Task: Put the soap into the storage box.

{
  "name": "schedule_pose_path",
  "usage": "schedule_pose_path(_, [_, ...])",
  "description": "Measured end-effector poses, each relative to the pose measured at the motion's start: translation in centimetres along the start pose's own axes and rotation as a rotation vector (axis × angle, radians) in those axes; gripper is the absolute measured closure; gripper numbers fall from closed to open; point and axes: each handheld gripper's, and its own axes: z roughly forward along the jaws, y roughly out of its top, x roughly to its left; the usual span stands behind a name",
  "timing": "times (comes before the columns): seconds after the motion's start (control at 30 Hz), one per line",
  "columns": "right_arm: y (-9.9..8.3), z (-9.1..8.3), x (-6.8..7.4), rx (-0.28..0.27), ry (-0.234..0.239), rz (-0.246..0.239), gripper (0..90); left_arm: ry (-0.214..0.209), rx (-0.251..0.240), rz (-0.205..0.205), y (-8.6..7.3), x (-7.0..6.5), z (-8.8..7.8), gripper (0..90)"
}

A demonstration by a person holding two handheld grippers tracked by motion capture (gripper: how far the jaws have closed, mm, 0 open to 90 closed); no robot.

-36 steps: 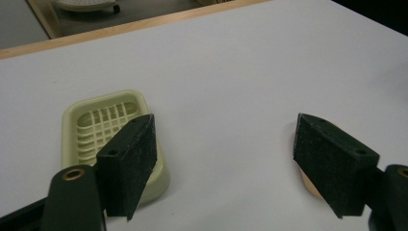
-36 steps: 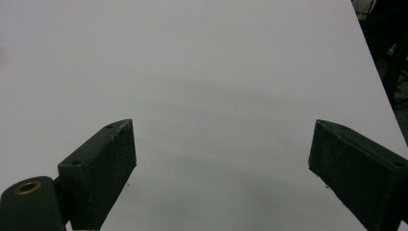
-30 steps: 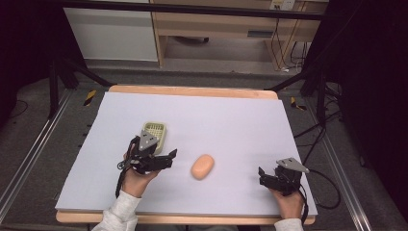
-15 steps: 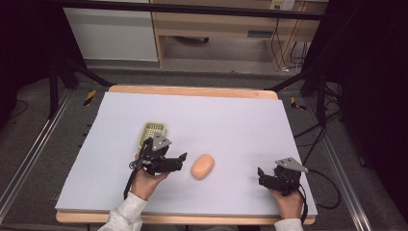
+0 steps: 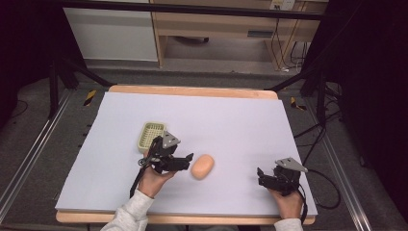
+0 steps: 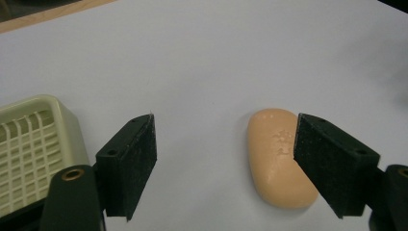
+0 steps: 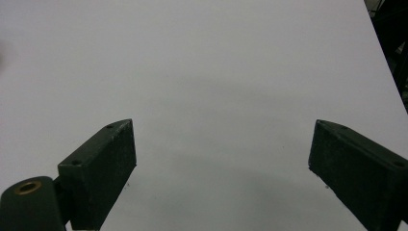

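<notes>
A peach-coloured bar of soap (image 5: 202, 166) lies on the white table sheet near its middle front; it is also in the left gripper view (image 6: 276, 159). My left gripper (image 5: 185, 161) (image 6: 223, 166) is open just left of the soap, its right jaw partly in front of the bar, nothing held. A pale green slatted soap dish (image 5: 150, 134) (image 6: 29, 144) sits behind and left of that gripper. My right gripper (image 5: 262, 177) (image 7: 221, 168) rests open at the front right, over bare sheet.
The white sheet (image 5: 231, 120) covers a wooden table whose edge (image 5: 192, 91) shows at the back. Black stands and cables (image 5: 312, 139) flank the table. A wooden cabinet stands beyond it.
My left gripper has moved right from beside the soap dish toward the soap. The right gripper has stayed in place.
</notes>
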Motion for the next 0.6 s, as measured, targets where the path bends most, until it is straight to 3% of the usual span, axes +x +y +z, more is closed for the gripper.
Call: schedule_pose_path(0.6, [0.1, 0.1, 0.2, -0.001, 0.010, 0.002, 9.6, -0.037, 0.054, 0.045, -0.1, -2.4, 2.5, 22.4])
